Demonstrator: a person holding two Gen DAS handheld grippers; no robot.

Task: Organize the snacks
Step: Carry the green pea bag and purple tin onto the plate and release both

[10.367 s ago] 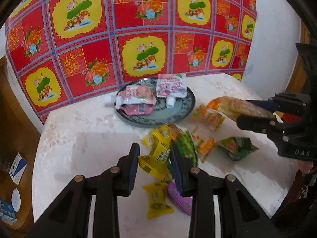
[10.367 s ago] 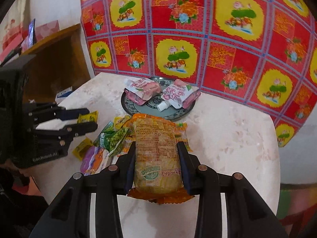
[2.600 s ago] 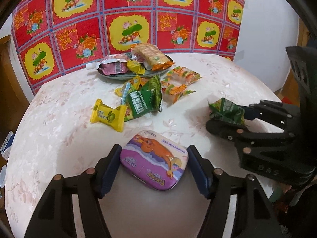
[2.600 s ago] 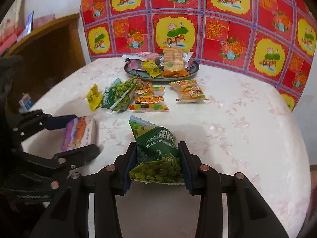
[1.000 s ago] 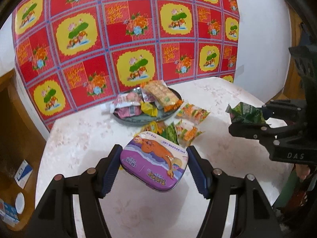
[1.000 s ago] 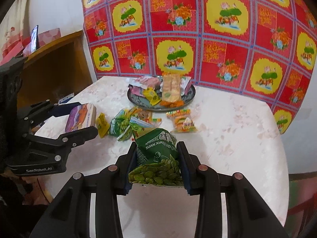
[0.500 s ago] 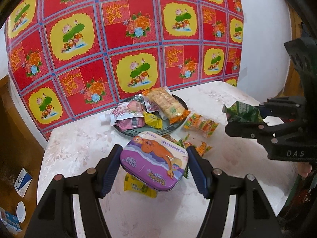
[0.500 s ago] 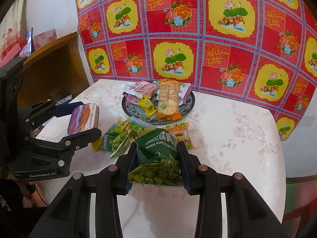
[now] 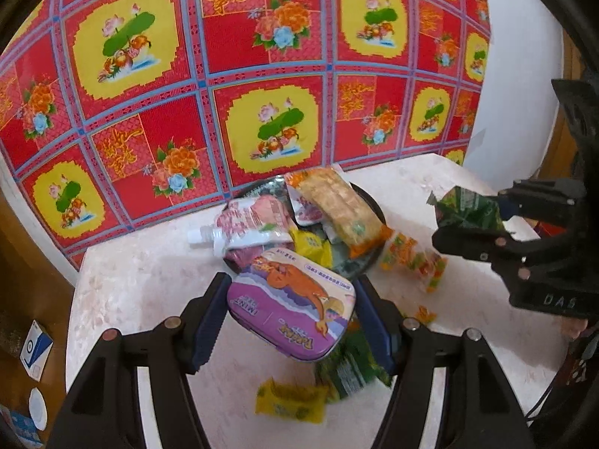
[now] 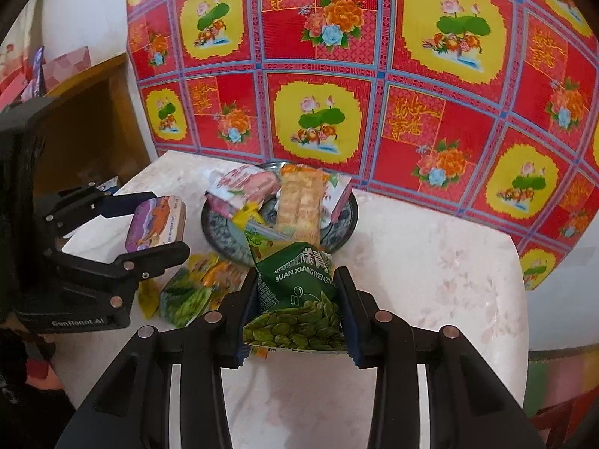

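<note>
Right now I am in the carrying step, with something in each tool. My left gripper is clamped on the flat purple mint tin with the orange cartoon creature on its lid, held in the air just short of the dark patterned round plate. My right gripper is squeezed onto the green foil bag of broad beans, also lifted and pointed at that plate.

The plate is already crowded: a pink spouted drink pouch on its left side, a long orange-ended pack of crackers lying across the middle, and a small yellow wrapped sweet near the front edge. A second pink pouch seems to lie under the crackers, though I can only see a corner of it.

On the pale marble-look table loose things wait their turn: a clear bag of mixed coloured candies, a yellow wrapped candy and some green packets (blurred in the left view).

Next, I judge, each load must go forward over the plate and come down on a free patch. The tin is rigid and will sit flat; the bag is light and may slide off the pile, so I would set it low before letting go, one hand at a time to keep the tools apart.
</note>
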